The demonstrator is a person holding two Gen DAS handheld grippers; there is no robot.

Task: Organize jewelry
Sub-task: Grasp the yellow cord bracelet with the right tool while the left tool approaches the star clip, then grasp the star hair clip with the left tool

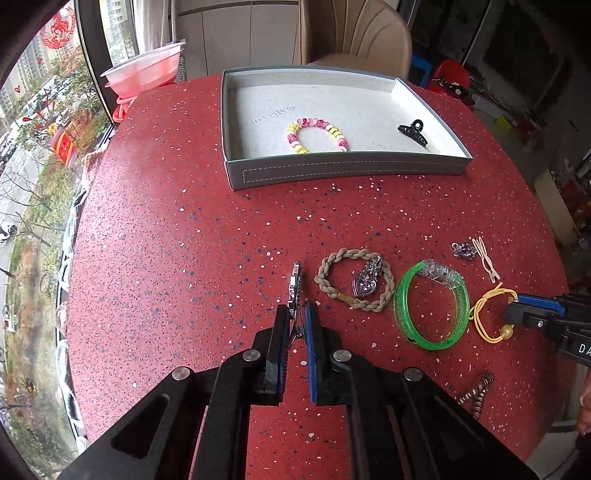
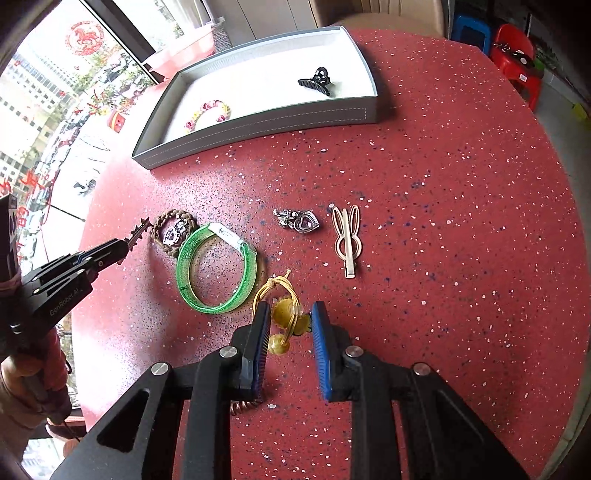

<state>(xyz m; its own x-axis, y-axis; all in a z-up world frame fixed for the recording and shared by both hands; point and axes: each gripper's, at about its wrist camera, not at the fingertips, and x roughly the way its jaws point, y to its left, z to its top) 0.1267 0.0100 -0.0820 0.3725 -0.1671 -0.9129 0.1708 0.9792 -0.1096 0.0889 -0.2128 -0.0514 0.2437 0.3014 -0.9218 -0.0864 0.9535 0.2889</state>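
My left gripper is shut on a silver rhinestone hair clip, held edge-up just over the red table; it also shows in the right wrist view. My right gripper is open around a yellow elastic hair tie with beads, its jaws on either side of it. A grey tray at the back holds a pink and yellow bead bracelet and a black claw clip. A green bangle, a braided band with a heart pendant on it, a second heart pendant and a bunny clip lie on the table.
The round red speckled table ends near a window at the left. A pink basin and a beige chair stand behind the tray. A copper spiral hair tie lies by the near right edge.
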